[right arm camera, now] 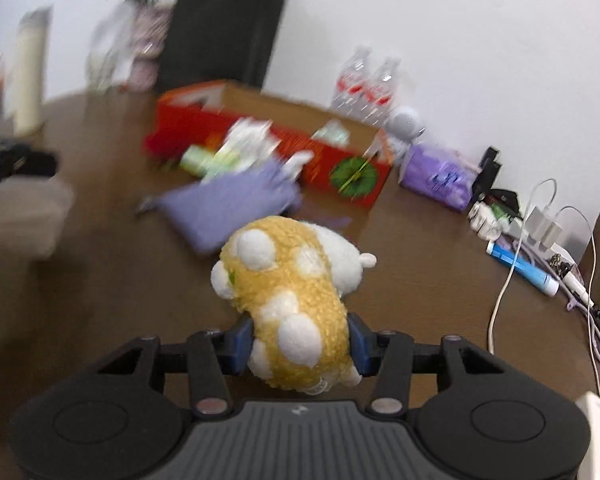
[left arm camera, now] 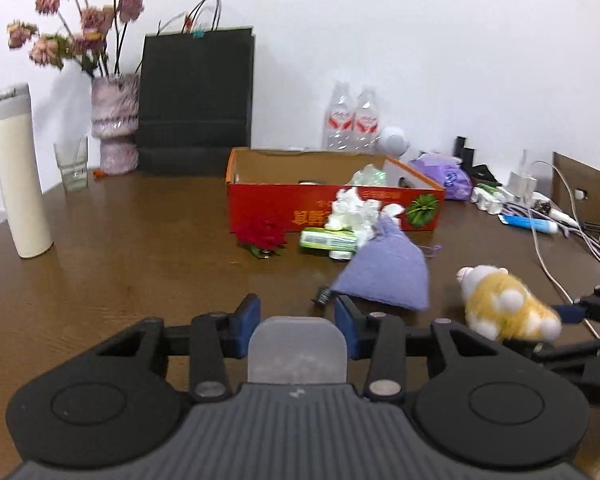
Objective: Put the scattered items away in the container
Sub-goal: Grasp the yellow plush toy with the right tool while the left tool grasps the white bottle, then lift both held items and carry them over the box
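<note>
The right gripper (right arm camera: 298,336) clenches the plush (right arm camera: 288,304) between its blue fingers (right arm camera: 240,340), above the table (right arm camera: 420,280). The box (right arm camera: 352,176) lies at 12 o'clock from it, the purple pouch (right arm camera: 228,208) at 11. The left gripper (left arm camera: 296,312) is released, holding nothing; the pouch (left arm camera: 384,276) sits at its 1 o'clock, the plush (left arm camera: 504,308) at 3.

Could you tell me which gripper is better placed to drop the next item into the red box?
The right gripper: its fingers are already closed on the yellow plush toy, with the red box ahead. The left gripper is open and holds nothing.
</note>
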Available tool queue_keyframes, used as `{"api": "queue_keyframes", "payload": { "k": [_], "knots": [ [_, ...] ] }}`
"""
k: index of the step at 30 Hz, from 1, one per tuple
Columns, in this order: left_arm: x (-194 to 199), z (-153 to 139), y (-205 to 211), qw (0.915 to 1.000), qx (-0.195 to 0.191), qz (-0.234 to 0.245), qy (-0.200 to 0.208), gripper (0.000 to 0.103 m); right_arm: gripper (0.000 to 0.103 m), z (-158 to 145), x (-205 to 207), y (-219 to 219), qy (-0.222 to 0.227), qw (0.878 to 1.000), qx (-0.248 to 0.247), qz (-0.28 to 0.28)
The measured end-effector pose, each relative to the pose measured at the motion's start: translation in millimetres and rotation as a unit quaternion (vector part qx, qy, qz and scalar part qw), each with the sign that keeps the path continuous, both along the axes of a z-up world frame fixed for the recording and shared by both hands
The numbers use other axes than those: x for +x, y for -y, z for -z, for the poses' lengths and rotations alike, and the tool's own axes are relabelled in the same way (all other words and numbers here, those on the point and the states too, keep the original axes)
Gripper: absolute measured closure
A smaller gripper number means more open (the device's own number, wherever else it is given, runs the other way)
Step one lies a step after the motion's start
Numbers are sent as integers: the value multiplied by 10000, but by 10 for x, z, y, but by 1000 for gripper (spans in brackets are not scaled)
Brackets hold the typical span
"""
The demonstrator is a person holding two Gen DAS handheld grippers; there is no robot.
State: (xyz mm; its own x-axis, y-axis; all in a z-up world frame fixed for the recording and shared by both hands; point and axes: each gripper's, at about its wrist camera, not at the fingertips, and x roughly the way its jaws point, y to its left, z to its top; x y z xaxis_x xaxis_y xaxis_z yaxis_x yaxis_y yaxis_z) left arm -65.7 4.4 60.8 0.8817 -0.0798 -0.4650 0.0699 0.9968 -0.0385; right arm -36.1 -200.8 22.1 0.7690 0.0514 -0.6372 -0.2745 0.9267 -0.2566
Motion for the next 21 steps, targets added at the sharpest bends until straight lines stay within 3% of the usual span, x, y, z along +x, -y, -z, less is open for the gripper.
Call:
{"api": "queue_keyframes", "payload": {
  "k": [2,4,6,10,12,13,17,20,21],
  "knots": [
    [-68,40,44,10000,71,22,15,61,52,36,-134,-64,-91,10000,-15,18],
    [-117,102,95,9997,214,111,3,60,40,41,-255,-140,-103,9999,-52,-93],
    [-148,176,139,9993,347,165,-45,61,18,7,-347,-186,-90,9991,-28,-416],
    [-185,236,123,9993,346,166,-42,58,18,-134,-374,-67,-97,9958,426,-802],
    [-167,277,99,9991,263,266,-176,35,18,-144,-300,36,-151,9943,642,-832],
    [-154,303,89,9990,220,297,-266,33,18,-121,-231,98,-201,9930,779,-867],
    [-93,356,36,9987,182,260,-406,33,23,7,96,309,-665,9817,1529,-922],
    [-34,364,-4,9983,74,287,-510,58,25,48,213,332,-856,9755,1741,-1034],
    [-35,360,-5,9983,52,274,-508,59,35,55,221,318,-841,9756,1763,-1005]
  ]
}}
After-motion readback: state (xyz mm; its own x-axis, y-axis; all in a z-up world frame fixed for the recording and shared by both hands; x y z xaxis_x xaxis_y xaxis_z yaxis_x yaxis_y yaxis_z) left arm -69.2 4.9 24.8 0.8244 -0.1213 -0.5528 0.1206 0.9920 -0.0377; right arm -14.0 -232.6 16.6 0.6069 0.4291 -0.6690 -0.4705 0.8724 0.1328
